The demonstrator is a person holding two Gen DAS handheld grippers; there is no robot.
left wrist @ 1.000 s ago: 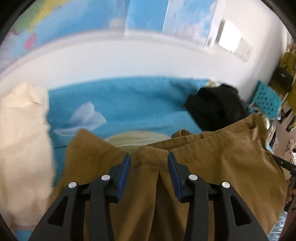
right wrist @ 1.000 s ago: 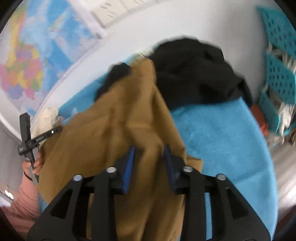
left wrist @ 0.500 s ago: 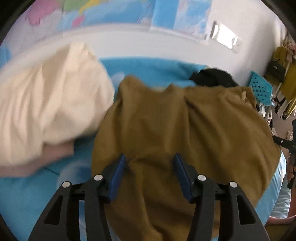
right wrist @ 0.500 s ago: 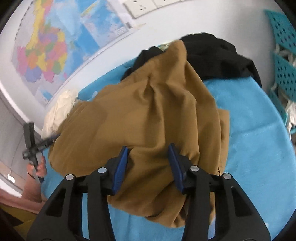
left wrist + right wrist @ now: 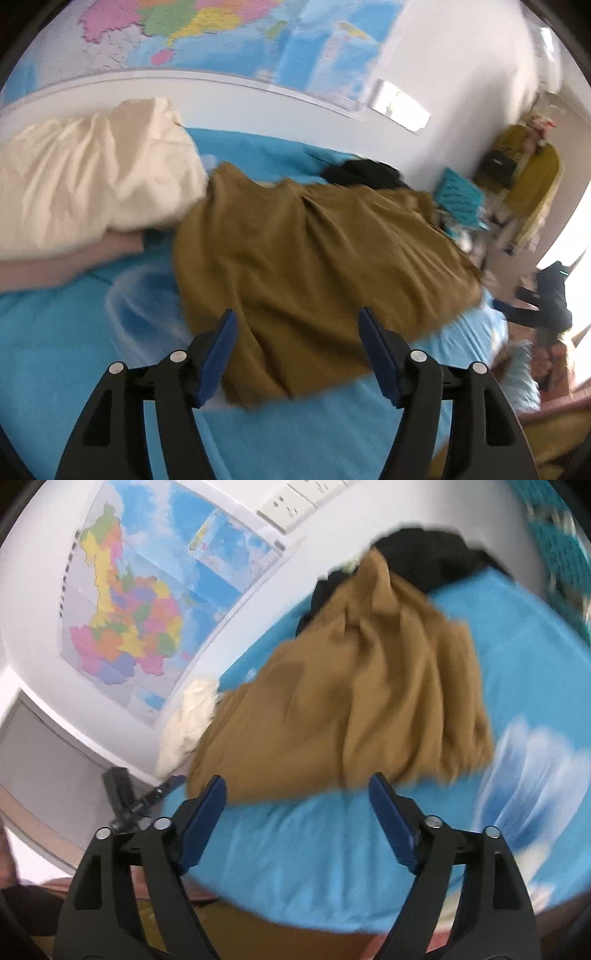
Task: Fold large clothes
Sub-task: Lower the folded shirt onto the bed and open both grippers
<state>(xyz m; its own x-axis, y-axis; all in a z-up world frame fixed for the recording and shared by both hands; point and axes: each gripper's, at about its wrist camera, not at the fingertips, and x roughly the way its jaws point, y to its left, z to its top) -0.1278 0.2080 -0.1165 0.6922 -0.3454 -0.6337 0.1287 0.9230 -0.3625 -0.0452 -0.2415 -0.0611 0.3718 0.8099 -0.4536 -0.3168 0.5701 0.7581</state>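
A wall map (image 5: 229, 33) hangs over a bed spread with a blue sheet (image 5: 55, 332). From the left wrist view, we see the brown garment (image 5: 314, 266) lying rumpled across the middle of the bed, its near hem close to the front edge. A cream garment (image 5: 85, 170) is heaped toward the left side of the bed, and a black garment (image 5: 364, 173) sits at the far edge behind the brown one. Our left gripper (image 5: 297, 341) hangs above the near hem with its jaws spread wide, holding nothing.

From the right wrist view, the same brown garment (image 5: 354, 701) runs from the far edge, where it overlaps the black garment (image 5: 424, 550), toward the bed's near edge. Our right gripper (image 5: 297, 812) hovers just short of the hem, jaws wide and empty.

We judge the cloth laid down but not yet flattened, so we are between grasps. Next we need to pick two corners or hem points, pinch them, and pull the fabric smooth before folding it over.
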